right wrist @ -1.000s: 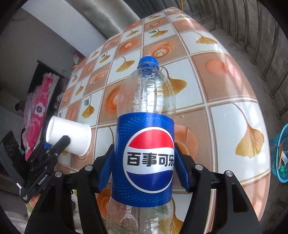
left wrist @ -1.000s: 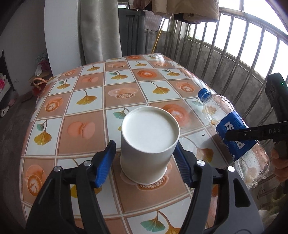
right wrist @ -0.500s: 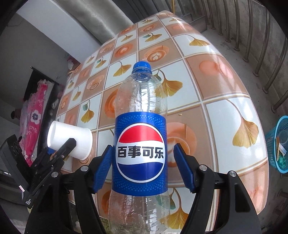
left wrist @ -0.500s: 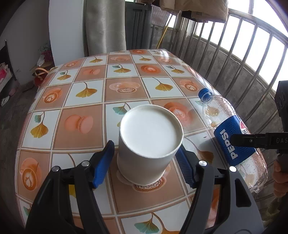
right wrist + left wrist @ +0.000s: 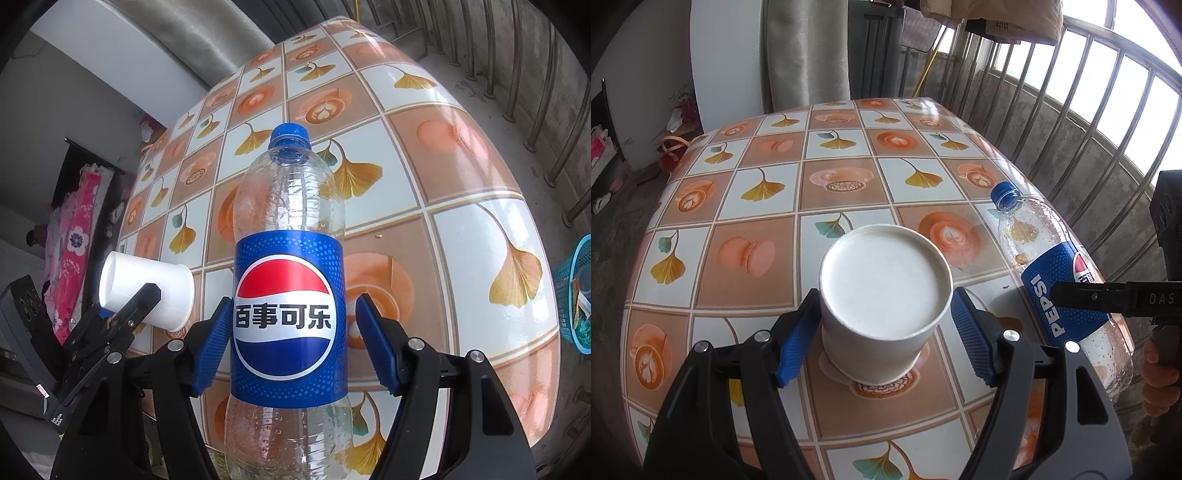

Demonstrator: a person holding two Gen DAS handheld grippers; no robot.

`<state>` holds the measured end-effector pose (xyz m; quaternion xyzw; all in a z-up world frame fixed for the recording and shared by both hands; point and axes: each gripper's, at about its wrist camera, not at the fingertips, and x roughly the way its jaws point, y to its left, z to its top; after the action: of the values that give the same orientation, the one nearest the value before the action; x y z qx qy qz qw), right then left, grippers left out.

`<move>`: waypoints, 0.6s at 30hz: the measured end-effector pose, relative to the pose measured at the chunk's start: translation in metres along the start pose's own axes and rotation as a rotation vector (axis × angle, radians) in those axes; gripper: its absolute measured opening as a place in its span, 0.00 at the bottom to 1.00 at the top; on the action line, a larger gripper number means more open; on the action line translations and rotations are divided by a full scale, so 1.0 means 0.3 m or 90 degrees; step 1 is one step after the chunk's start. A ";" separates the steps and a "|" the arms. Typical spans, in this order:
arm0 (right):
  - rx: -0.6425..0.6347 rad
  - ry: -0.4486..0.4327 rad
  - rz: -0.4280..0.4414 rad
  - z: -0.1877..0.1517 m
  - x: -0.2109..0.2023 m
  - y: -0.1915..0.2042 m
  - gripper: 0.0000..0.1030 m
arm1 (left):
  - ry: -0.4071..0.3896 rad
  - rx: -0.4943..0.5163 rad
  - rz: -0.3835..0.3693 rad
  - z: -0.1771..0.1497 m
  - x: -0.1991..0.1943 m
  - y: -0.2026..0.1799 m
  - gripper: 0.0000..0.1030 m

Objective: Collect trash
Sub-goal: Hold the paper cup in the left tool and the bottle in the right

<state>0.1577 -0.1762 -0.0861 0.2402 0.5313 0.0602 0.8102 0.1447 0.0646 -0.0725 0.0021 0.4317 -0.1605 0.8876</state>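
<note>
We note the left hand-held gripper (image 5: 884,334) spread around an upside-down white paper cup (image 5: 884,295) on the tabletop (image 5: 768,280) — pads apart. Right hand-held gripper (image 5: 290,341) likewise unclenched, straddling the Pepsi bottle (image 5: 290,295) — a gap either side.

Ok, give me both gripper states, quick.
Left gripper: open, jaws either side of the paper cup, not clamped.
Right gripper: open, jaws either side of the Pepsi bottle, not clamped.
</note>
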 end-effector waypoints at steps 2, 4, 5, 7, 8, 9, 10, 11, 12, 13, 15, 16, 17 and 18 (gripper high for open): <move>0.000 0.001 0.002 0.001 0.003 0.000 0.65 | -0.002 -0.002 0.001 0.005 0.001 -0.002 0.65; -0.001 0.001 0.003 0.000 0.002 0.000 0.65 | -0.006 -0.003 0.003 0.011 0.004 -0.001 0.65; -0.001 0.002 0.003 0.000 0.002 0.000 0.65 | -0.008 -0.004 0.004 0.014 0.005 0.000 0.65; -0.002 0.002 0.003 -0.001 0.003 0.001 0.65 | -0.012 -0.006 0.004 0.017 0.006 0.001 0.65; -0.002 0.003 0.005 -0.001 0.003 0.001 0.63 | -0.013 -0.007 0.003 0.017 0.007 0.002 0.65; -0.002 0.005 0.008 -0.001 0.005 0.002 0.61 | -0.015 -0.009 0.003 0.018 0.007 0.003 0.65; -0.001 0.007 0.009 -0.001 0.007 0.002 0.61 | -0.016 -0.010 0.000 0.018 0.005 0.005 0.65; -0.002 0.007 0.009 -0.002 0.007 0.002 0.61 | -0.018 -0.012 -0.005 0.017 0.002 0.007 0.65; -0.002 0.007 0.008 -0.001 0.008 0.003 0.61 | -0.021 -0.013 -0.014 0.015 -0.003 0.009 0.65; -0.001 0.008 0.008 -0.001 0.007 0.002 0.61 | -0.026 -0.016 -0.023 0.014 -0.011 0.014 0.65; 0.000 0.008 0.008 -0.002 0.006 -0.001 0.61 | -0.034 -0.023 -0.046 0.015 -0.021 0.022 0.66; 0.002 0.009 0.009 -0.002 0.005 -0.001 0.61 | -0.037 -0.026 -0.058 0.014 -0.025 0.025 0.69; 0.002 0.009 0.009 -0.001 0.004 -0.002 0.61 | -0.043 -0.031 -0.067 0.014 -0.029 0.031 0.74; 0.002 0.008 0.008 -0.002 0.003 -0.001 0.61 | -0.048 -0.033 -0.070 0.014 -0.031 0.034 0.74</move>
<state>0.1577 -0.1760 -0.0873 0.2441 0.5351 0.0660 0.8061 0.1454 0.0764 -0.0642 -0.0504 0.4014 -0.1978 0.8929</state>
